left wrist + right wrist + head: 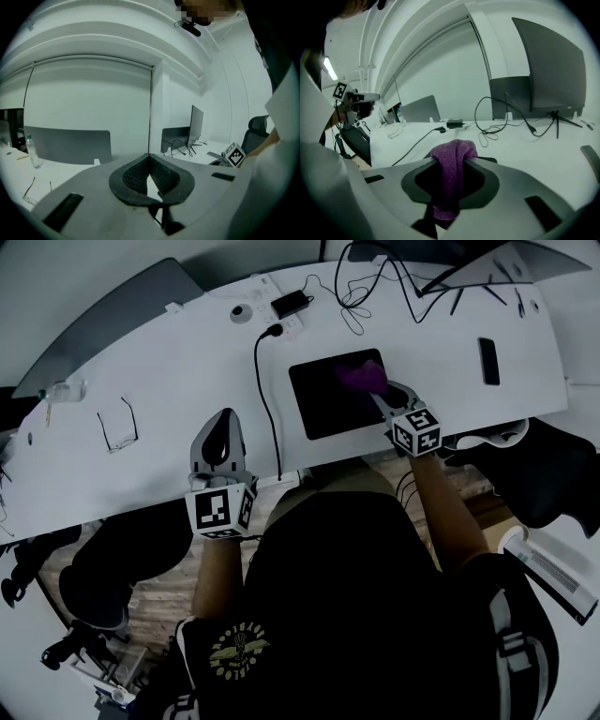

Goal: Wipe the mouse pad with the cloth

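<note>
1. My long white desk (159, 395); a grey divider panel (103, 315) stands along its far edge.
2. Wood plank floor (164, 601) under it.
3. Black office chair (257, 129) on my right.
4. Pale walls (220, 93); ceiling strip light (329, 69) lit.

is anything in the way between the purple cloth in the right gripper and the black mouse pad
Nothing visible. The right gripper is shut on the purple knitted cloth, which is already over the black rectangular mouse pad. The black cable lies left of the pad, apart from it.
</note>
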`<action>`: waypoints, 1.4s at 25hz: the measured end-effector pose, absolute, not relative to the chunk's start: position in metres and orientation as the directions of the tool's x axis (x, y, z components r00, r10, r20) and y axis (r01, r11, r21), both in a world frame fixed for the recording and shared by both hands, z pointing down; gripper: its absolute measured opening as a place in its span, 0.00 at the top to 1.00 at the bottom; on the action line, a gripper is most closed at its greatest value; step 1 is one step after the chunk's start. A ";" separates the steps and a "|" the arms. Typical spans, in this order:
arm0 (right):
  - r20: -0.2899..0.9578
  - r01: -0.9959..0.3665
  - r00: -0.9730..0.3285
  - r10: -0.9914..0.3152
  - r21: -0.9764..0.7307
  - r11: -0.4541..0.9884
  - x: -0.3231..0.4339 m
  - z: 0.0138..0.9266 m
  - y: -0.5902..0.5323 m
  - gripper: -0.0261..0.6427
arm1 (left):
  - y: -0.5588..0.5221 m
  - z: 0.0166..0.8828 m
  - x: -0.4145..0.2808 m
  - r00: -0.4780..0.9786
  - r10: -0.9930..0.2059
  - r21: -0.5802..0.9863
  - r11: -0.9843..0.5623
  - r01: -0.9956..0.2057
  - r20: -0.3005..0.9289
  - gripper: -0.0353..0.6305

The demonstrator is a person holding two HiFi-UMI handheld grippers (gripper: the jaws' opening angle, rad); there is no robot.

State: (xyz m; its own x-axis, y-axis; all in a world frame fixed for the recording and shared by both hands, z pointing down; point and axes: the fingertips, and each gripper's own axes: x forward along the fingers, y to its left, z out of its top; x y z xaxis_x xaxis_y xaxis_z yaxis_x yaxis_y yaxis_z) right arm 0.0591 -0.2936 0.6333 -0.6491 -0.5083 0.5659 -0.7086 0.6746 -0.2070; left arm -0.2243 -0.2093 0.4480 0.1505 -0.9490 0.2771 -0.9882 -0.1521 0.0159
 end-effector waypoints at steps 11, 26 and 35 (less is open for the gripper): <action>0.552 -0.536 -0.772 -0.316 -0.297 0.790 -0.051 0.655 -0.213 0.83 | -0.167 0.450 -0.249 0.115 -0.947 -0.005 -0.122 -0.993 0.299 0.94; 0.705 -0.604 -0.632 -0.322 -0.188 0.775 -0.054 0.724 -0.200 0.83 | -0.142 0.454 -0.256 0.129 -0.943 -0.014 -0.140 -0.990 0.306 0.94; 0.730 -0.669 -0.559 -0.394 -0.116 0.734 -0.006 0.726 -0.218 0.83 | -0.153 0.451 -0.243 0.171 -0.940 -0.011 -0.182 -0.983 0.295 0.94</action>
